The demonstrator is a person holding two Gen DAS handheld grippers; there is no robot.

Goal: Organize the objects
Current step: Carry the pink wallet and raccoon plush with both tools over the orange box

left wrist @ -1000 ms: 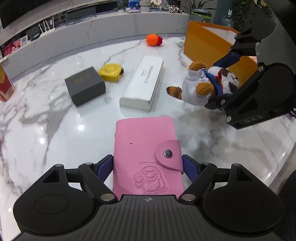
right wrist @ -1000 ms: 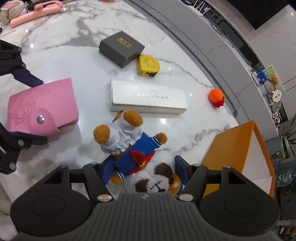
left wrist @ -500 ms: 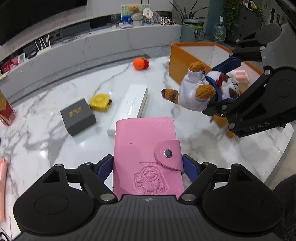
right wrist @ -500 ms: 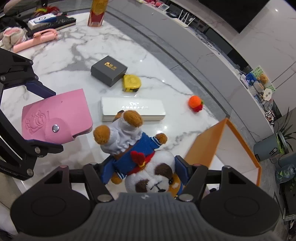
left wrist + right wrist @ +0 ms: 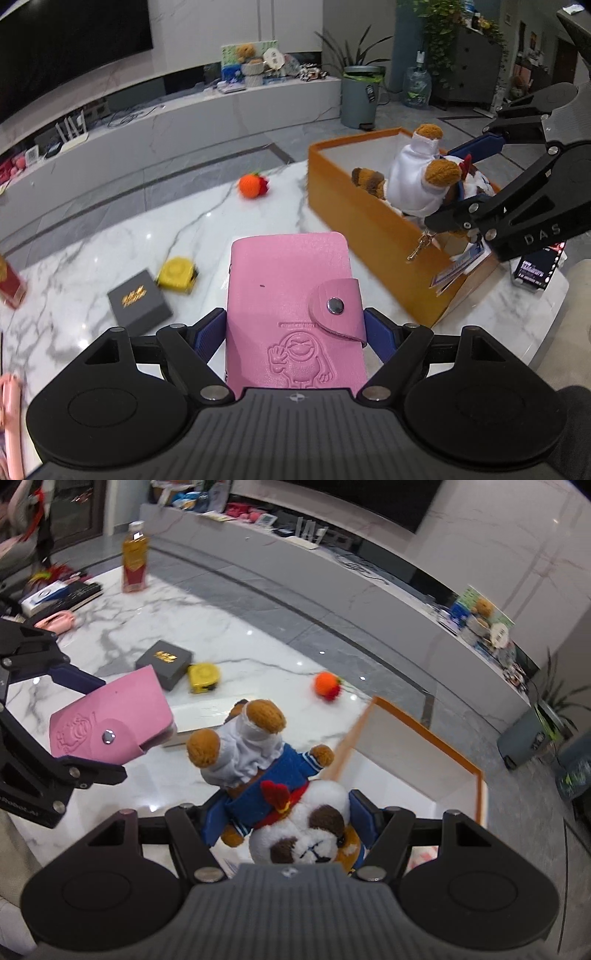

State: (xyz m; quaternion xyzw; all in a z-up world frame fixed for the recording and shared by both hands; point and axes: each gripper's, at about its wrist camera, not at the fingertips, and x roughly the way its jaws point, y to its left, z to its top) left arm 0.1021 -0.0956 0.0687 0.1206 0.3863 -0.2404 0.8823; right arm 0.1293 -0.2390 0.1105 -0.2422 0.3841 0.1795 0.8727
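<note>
The pink wallet [image 5: 291,314] is pinched between the pads of the left gripper [image 5: 293,332] and is carried higher above the marble table [image 5: 92,258] than a second ago — the black box [image 5: 139,302] and yellow tape measure [image 5: 176,275] now lie further below. The plush dog [image 5: 273,775] is clamped in the right gripper [image 5: 282,818] and has been brought from beside the orange box [image 5: 369,225] to over its open top.
</note>
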